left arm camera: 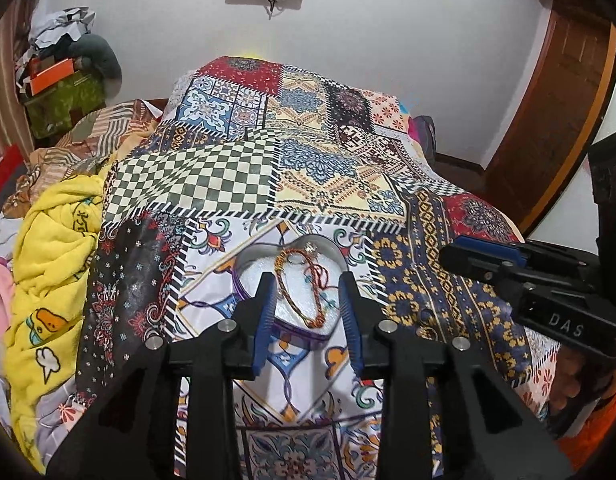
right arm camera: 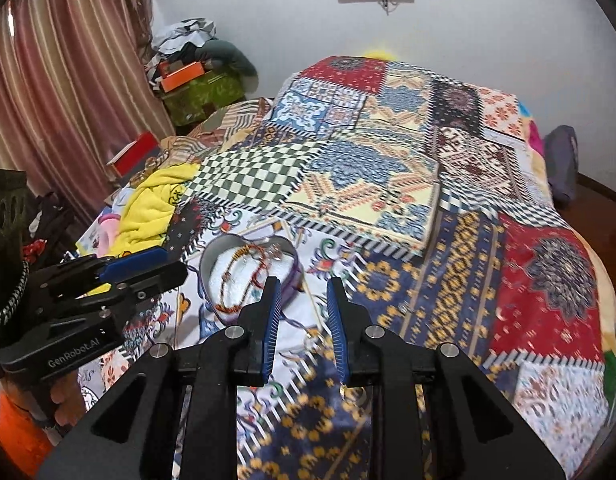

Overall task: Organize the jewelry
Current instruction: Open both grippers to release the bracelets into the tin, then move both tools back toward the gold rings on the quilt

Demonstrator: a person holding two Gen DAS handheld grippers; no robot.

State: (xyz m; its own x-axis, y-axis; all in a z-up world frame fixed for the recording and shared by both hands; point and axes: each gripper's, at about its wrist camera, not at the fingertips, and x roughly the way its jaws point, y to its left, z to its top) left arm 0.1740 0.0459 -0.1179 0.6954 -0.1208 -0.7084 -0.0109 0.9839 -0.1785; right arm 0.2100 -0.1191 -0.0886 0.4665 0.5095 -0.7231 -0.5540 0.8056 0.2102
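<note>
A heart-shaped box is set on the quilt, with bracelets laid inside. The left gripper is held spread above it, empty. The right gripper is spread too, just beside the box.

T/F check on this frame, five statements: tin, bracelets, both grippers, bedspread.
1. The heart-shaped metal tin lies open on the patchwork bedspread. True.
2. The tin is empty. False: braided red-and-gold thread bracelets lie on its white lining.
3. The left gripper is shut on a bracelet. False: its jaws are open, on either side of the tin, holding nothing.
4. The right gripper is open and holds nothing. True.
5. A yellow towel covers the tin. False: it lies bunched at the bedspread's left edge, apart from the tin.
</note>
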